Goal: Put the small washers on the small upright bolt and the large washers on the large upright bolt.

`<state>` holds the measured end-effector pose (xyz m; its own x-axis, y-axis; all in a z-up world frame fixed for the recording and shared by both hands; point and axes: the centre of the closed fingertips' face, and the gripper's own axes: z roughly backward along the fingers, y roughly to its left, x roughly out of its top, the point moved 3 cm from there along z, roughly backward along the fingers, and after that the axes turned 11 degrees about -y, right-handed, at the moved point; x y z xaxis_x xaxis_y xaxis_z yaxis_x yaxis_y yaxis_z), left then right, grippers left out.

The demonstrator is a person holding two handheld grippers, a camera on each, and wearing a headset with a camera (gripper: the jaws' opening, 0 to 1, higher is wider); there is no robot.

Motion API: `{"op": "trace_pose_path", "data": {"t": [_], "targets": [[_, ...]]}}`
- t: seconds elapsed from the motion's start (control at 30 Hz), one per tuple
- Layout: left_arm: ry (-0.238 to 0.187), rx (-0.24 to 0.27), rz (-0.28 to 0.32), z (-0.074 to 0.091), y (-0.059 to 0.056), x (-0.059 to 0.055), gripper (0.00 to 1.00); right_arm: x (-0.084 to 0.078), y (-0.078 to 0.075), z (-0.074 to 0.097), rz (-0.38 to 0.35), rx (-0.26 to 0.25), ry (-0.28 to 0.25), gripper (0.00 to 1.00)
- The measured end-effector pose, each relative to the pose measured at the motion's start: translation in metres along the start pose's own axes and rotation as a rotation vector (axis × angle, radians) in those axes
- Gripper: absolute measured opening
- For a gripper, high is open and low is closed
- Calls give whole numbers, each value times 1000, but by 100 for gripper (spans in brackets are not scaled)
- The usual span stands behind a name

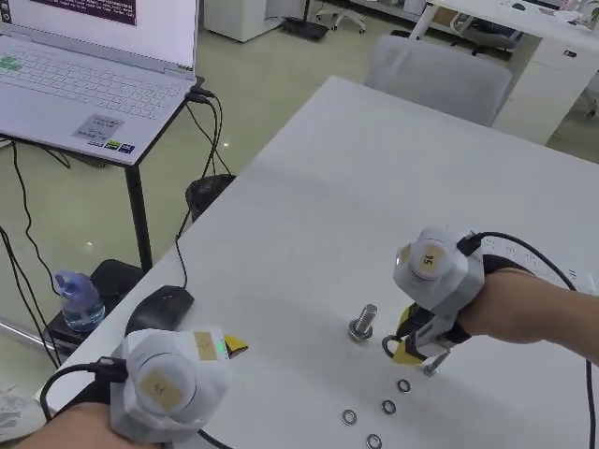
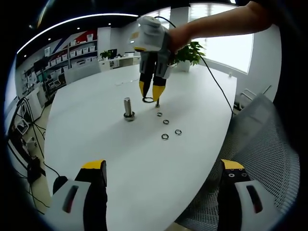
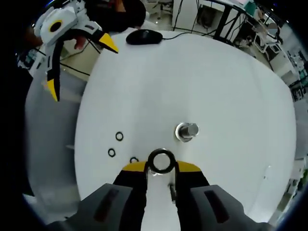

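At the near left edge of the white table [image 1: 328,206], the left gripper [image 2: 163,167] is held released, its yellow-tipped jaws spread wide with nothing between them. Just right of it, further onto the table, four small washers [image 1: 388,407] are seen lying flat in a loose cluster, apart from one another. In the right gripper view three of them are seen to the left of the jaws.

Beyond the washers, on the right, the right gripper [image 3: 161,167] is pointed down at the table, with its jaws clenched on a large washer [image 3: 161,150]. The ring is gripped by its edge and held out past the fingertips. The small bolt [image 1: 432,365] stands upright just under this gripper, beside the held washer. Whether the two touch cannot be told.

A little further off and to the left, the large bolt [image 1: 363,323] is seen standing upright on its head, with no washer on it. The held washer lies between the two bolts.

Past the table's left edge, a black mouse [image 1: 161,307] and a water bottle [image 1: 80,299] are seen lower down. An open laptop [image 1: 84,84] rests on a stand at the far left. A grey chair [image 1: 435,75] is set at the table's far end.
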<state>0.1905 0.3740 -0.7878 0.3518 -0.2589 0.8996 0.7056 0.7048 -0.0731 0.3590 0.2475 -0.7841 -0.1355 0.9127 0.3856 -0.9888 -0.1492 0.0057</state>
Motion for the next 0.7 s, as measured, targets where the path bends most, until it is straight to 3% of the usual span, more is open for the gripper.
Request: {"op": "trace_pose_path", "data": {"t": [0.07,0.37,0.7], "targets": [[13,21,-12,1,4,-2,99,3,-5,3,-2,-10,-6,22],[16,6,-10,-1,3,2,97,21,-22,10,-8,-40,-24,22],[23,14,-3,1,4,1,96,40,-37,0,-6,-48,-33,22]]}}
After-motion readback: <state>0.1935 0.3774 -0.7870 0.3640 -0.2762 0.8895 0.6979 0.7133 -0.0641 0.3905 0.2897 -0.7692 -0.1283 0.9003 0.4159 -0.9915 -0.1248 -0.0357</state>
